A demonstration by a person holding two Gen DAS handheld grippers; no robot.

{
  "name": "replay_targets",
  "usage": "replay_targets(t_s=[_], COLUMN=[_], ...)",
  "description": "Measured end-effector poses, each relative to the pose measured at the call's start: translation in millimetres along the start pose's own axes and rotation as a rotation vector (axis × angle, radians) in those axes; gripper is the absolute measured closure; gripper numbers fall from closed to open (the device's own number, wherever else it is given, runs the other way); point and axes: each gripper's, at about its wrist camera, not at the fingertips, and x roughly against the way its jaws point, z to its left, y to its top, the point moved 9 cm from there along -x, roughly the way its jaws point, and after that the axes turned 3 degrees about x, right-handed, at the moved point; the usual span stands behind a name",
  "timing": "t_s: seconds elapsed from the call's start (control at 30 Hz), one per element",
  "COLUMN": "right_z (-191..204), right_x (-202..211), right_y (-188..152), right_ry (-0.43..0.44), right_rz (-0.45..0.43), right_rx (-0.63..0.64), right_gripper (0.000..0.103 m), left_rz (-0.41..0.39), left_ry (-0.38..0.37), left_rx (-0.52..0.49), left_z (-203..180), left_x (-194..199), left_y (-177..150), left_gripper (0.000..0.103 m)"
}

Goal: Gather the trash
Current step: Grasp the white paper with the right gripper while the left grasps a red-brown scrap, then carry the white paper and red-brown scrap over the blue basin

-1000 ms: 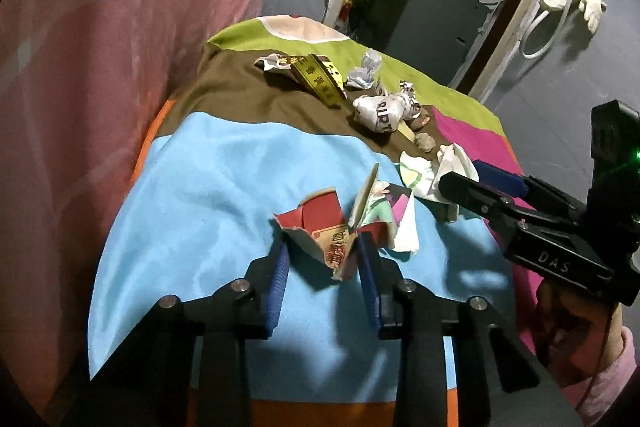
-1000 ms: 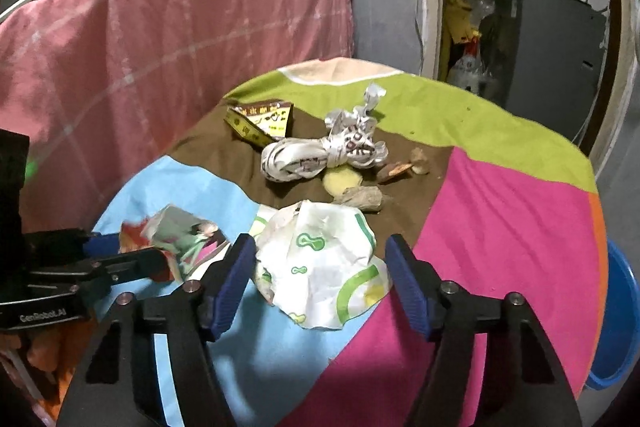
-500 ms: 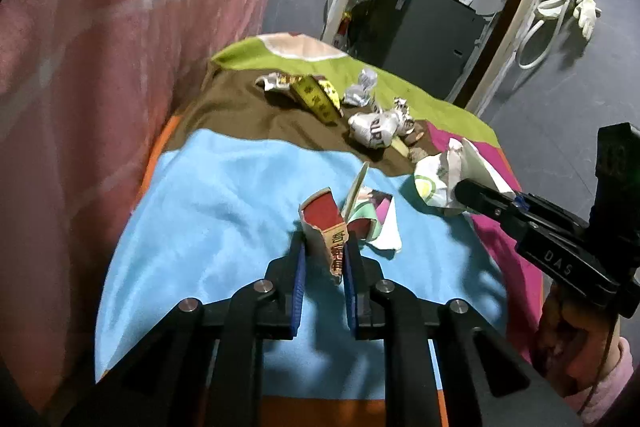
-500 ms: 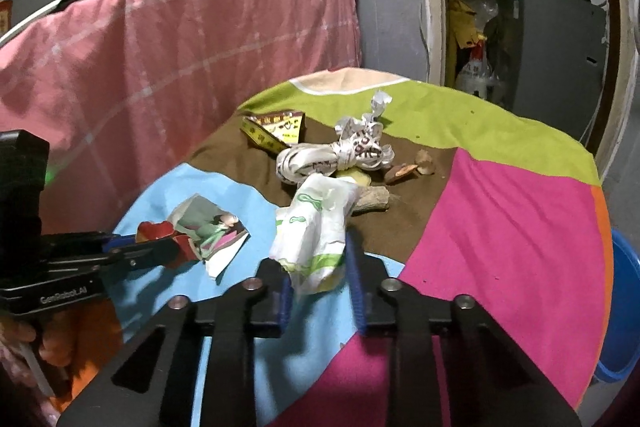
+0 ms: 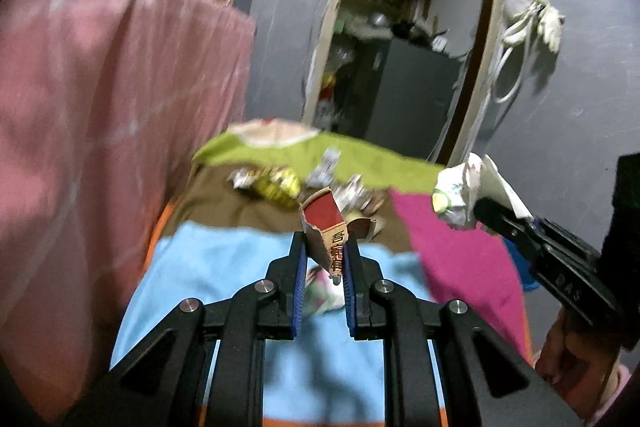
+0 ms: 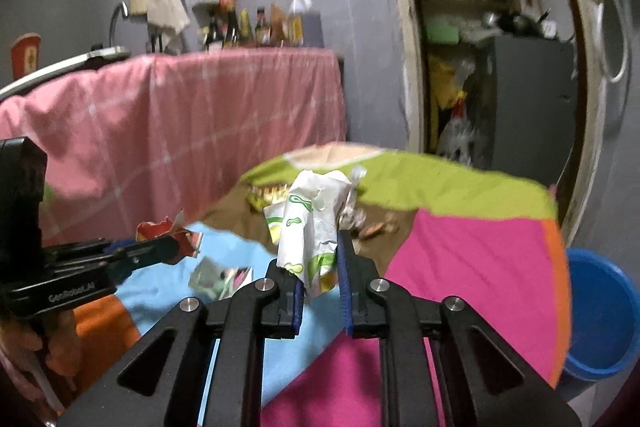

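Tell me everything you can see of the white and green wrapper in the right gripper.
The white and green wrapper is crumpled thin paper, white with green squiggles and a yellow-green band. It stands upright, pinched at its lower end between the right gripper pads, whose jaws are closing on it, and is lifted clear of the patchwork tablecloth. Nothing else touches it.

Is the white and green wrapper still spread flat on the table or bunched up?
Bunched up: the wrapper stands crumpled between the right gripper pads.
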Motion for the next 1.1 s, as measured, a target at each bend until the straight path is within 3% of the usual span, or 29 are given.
replay_targets(t_s=[0.33, 0.67, 0.83, 1.1], right_z=[-36, -89, -112, -164], right_x=[70, 142, 168, 192], right_y=[56, 87, 89, 71], right_ry=[-0.176, -0.47, -0.572, -0.686], right_rz=[-0.233, -0.38, -0.414, -0.411], right_rx=[0.014, 0.118, 0.149, 0.156], right_gripper=[0.091, 0.09, 0.09, 0.09], left_rz=[-0.172, -0.395, -0.421, -0.408], left_ry=[-0.134, -0.299, -0.356, -0.375], left_rx=[-0.077, -0.143, -0.163, -0.193], left_z=[-74, -172, -215, -266], left_x=[1, 10, 3, -34], left_y=[59, 105, 108, 101], left_gripper=[0.089, 0.089, 0.089, 0.089])
